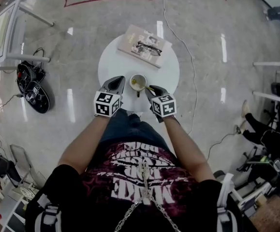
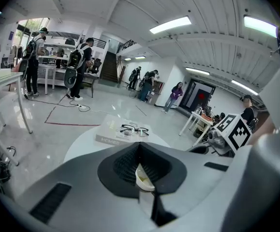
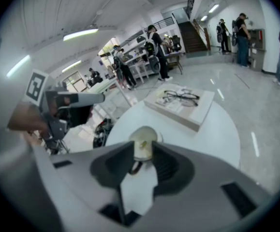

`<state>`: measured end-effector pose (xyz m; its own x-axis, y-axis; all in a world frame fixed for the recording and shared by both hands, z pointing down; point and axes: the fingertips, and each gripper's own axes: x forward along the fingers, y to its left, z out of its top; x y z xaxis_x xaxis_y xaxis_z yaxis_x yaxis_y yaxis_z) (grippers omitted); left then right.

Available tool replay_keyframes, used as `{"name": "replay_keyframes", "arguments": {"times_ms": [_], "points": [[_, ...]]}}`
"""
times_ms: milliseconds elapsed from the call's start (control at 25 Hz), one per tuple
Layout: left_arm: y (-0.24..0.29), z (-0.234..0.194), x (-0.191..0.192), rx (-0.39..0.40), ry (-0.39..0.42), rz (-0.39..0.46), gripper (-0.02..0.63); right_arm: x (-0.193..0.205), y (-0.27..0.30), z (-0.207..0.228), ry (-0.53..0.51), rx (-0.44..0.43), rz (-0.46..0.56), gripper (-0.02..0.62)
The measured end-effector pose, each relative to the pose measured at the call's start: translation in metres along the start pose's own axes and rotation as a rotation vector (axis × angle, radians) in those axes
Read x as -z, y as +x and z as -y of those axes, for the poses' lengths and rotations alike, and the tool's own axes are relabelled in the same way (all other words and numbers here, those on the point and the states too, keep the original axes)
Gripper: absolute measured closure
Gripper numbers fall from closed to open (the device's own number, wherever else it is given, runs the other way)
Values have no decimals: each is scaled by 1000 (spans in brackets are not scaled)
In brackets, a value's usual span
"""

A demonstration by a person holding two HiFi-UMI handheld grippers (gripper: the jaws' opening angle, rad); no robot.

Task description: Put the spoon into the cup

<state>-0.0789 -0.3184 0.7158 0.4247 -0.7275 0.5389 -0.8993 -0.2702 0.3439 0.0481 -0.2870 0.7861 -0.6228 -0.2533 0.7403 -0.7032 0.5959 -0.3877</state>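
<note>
Grippers, two: left gripper (image 1: 121,81) and right gripper (image 1: 153,91), each fitted with one marker cube (image 1: 107,104). Left gripper's jaws are drawn together at the tips, with nothing pressed between the pads. Right gripper's jaws are held narrowly apart, and no pad is seen pressing on anything.

Cup (image 1: 138,82), one, white, with a yellowish inside, stood upright on the round white table (image 1: 171,74) (one). It is placed between the two grippers, just beside the left tips and just ahead of the right tips. In the right gripper view it (image 3: 143,137) is framed in the gap between the tips. In the left gripper view only a part of its rim (image 2: 144,178) is seen, through the slit behind the closed tips.

Spoon (image 1: 149,87), one, gold-coloured. Its thin handle is leaned out over the cup's rim towards the right jaws, and its end lies at their tips. Whether it touches them cannot be told, and the bowl end is not made out.

Book (image 1: 136,36), one, laid flat well beyond both sets of jaws, at the far side of the table. Pair of glasses (image 1: 149,48), one, dark-framed, laid on top of the book.
</note>
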Motion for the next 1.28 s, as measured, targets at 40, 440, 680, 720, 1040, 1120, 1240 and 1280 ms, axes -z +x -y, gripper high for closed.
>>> {"name": "replay_keyframes", "arguments": {"times_ms": [40,440,680,720,1040,1120,1240,1280], "points": [[-1,-1,-2,1,6,0,577,-2,0,-3,0,-12,5,453],[-26,-4,-39,-1,57,58,577,-36,-40,4,-154,73,27,400],[-64,3,-85,-9,107,156,577,-83,-97,-1,-186,86,159,399],[-69,6,-93,-8,113,176,576,-90,-106,-3,-185,81,184,399],[-113,48,-155,25,157,342,577,-139,-175,-56,-197,8,417,399],[-126,63,-177,40,187,400,577,-155,-197,-68,-234,10,475,399],[-142,87,-205,56,233,483,577,-176,-232,-77,-287,34,552,407],[-147,94,-210,60,244,503,577,-181,-242,-80,-297,45,575,425]]}}
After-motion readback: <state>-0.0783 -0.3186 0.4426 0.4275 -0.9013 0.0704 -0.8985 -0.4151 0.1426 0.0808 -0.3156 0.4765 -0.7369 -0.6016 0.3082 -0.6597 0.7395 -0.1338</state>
